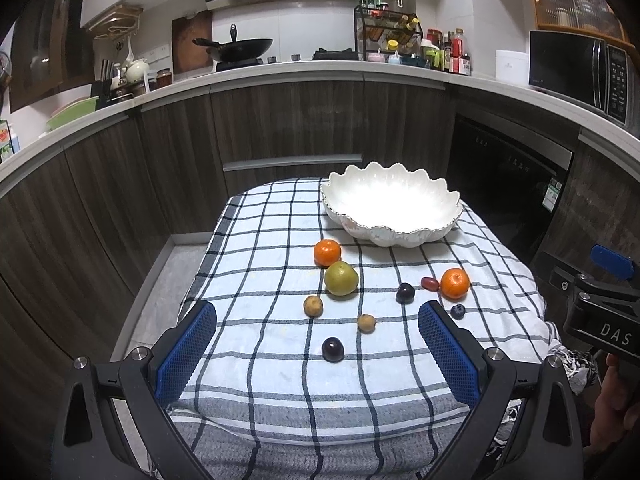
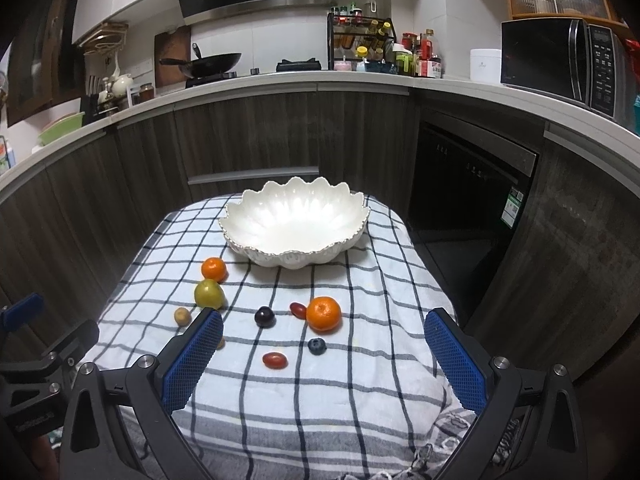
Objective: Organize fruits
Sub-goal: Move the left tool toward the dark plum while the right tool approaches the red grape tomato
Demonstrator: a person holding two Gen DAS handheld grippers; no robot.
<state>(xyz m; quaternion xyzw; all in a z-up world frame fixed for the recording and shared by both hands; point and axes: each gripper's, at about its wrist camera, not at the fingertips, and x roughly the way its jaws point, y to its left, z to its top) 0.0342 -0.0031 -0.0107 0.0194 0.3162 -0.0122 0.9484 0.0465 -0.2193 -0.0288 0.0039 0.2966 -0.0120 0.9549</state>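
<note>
Hovering grippers: the left black gripper with blue mesh pads (image 1: 316, 344) and the right black gripper with blue mesh pads (image 2: 324, 354) both hang over the near end of the table, jaws spread wide, nothing between them.
Cloth: a white tablecloth with dark blue check lines (image 1: 260, 240) covers the small table; all fruit lies on it.
Bowl: a white scalloped ceramic bowl with a thin gold rim (image 2: 240, 226) stands at the far end of the cloth, holding no fruit.
Oranges: one small orange mandarin (image 1: 327, 252) lies just in front of the bowl's left side; a second orange mandarin (image 2: 324, 314) lies further right and nearer.
Green fruit: a round yellow-green fruit (image 1: 341, 278) sits touching or just beside the first mandarin, on its near side.
Dark fruit: a dark purple plum-like fruit (image 1: 405, 293) lies left of the second mandarin; another dark purple round fruit (image 1: 333, 349) lies nearest the left gripper.
Red fruit: a small red oval tomato-like fruit (image 2: 298, 309) touches the second mandarin's left side; a second red oval fruit (image 2: 275, 360) lies nearer the right gripper.
Blue fruit: a single dark blueberry (image 2: 317, 346) sits just in front of the second mandarin.
Tan fruit: two small tan round fruits (image 1: 313, 306) (image 1: 366, 323) lie apart, near the green fruit.
Background: a dark wok (image 2: 208, 62) sits on the far counter.
</note>
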